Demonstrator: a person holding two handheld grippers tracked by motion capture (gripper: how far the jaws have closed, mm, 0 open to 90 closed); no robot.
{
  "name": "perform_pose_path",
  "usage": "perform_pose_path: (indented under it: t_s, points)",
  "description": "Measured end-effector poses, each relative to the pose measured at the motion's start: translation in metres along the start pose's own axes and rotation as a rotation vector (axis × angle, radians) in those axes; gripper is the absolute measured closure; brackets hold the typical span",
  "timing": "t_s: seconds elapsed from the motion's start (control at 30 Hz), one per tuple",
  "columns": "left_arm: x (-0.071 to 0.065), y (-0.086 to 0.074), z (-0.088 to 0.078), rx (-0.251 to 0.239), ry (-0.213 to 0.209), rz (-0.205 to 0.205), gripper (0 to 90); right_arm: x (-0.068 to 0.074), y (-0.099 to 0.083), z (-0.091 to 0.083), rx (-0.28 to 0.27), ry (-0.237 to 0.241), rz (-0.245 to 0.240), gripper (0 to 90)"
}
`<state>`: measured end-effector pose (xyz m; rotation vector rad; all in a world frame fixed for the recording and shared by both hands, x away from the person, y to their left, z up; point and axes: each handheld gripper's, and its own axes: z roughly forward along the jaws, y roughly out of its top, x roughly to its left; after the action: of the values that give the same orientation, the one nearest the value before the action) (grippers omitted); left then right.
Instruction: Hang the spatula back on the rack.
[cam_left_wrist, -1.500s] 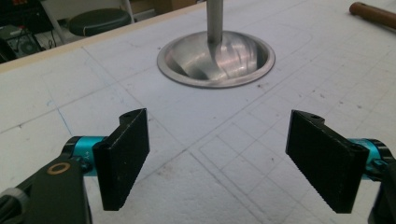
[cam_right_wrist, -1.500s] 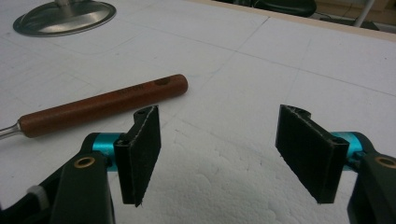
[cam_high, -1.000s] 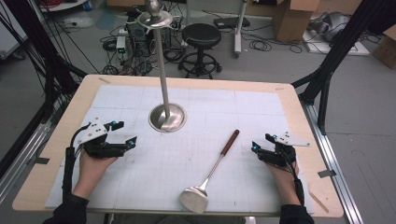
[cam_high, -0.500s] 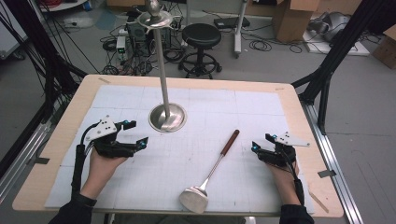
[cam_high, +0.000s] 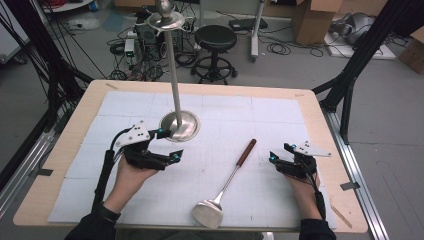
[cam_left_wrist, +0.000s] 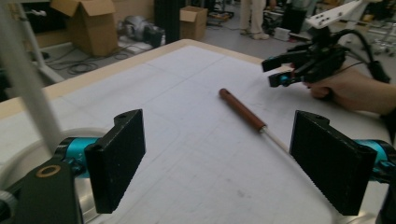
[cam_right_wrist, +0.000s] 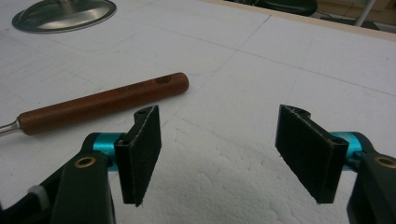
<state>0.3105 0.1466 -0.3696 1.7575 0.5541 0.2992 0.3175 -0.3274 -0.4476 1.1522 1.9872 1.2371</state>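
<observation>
Left hand-held gripper sits just beside the stand's base, its flat, ribbed black jaws spread wide with nothing between them. From my seat at the remote console, I note the base as a round, shallow dome of brushed metal with a thin pole rising straight from its middle. Worktop is pale wood at the rim, covered with white sheets of grainy foam-like texture laid in a grid. Spatula lies flat on the sheets between my two hands, apart from both: dull metal blade toward the near edge, slim metal shaft, rounded reddish-brown wooden handle pointing away. Right hand-held gripper rests low near that handle, to its right, jaws likewise held wide and empty.
</observation>
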Motion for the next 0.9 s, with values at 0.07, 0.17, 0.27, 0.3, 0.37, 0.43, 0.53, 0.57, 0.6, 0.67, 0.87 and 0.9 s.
perform_pose_path:
  t_s: [0.07, 0.17, 0.27, 0.3, 0.37, 0.43, 0.53, 0.57, 0.6, 0.67, 0.87, 0.9]
  points:
    - [-0.008, 0.006, 0.013, 0.021, -0.032, 0.008, 18.8, 0.0, 0.0, 0.0, 0.0, 0.0, 0.004, 30.8]
    - [-0.015, 0.01, 0.025, 0.032, -0.056, 0.0, 18.8, 0.0, 0.0, 0.0, -0.001, 0.001, 0.001, 30.8]
    - [-0.019, 0.012, 0.033, 0.047, -0.076, -0.006, 18.9, 0.0, 0.0, 0.0, 0.0, 0.002, 0.0, 30.8]
    - [-0.023, 0.013, 0.04, 0.065, -0.081, 0.003, 18.8, 0.0, 0.0, 0.0, 0.001, 0.0, -0.003, 30.7]
    - [-0.025, 0.014, 0.043, 0.064, -0.085, 0.001, 18.8, 0.0, 0.0, 0.0, -0.001, 0.0, -0.007, 30.7]
    - [-0.029, 0.014, 0.051, 0.074, -0.107, -0.004, 18.9, 0.0, 0.0, 0.0, 0.001, 0.002, -0.007, 30.7]
    - [-0.036, 0.013, 0.063, 0.102, -0.119, 0.008, 18.8, 0.0, 0.0, 0.0, 0.0, 0.003, -0.005, 30.7]
    - [-0.039, 0.011, 0.071, 0.117, -0.13, 0.013, 18.9, 0.001, 0.0, 0.0, 0.002, 0.004, -0.003, 30.7]
    - [-0.041, 0.01, 0.075, 0.127, -0.139, 0.013, 18.8, 0.0, 0.0, 0.0, 0.001, 0.002, -0.007, 30.7]
    - [-0.043, 0.01, 0.078, 0.137, -0.143, 0.017, 18.8, 0.001, 0.0, 0.0, 0.003, 0.003, -0.004, 30.7]
    - [-0.056, 0.003, 0.104, 0.214, -0.186, 0.035, 19.3, 0.0, 0.0, 0.0, 0.004, 0.006, -0.002, 30.8]
    - [-0.058, 0.002, 0.108, 0.225, -0.189, 0.035, 19.4, 0.001, 0.0, 0.0, 0.004, 0.006, -0.001, 30.8]
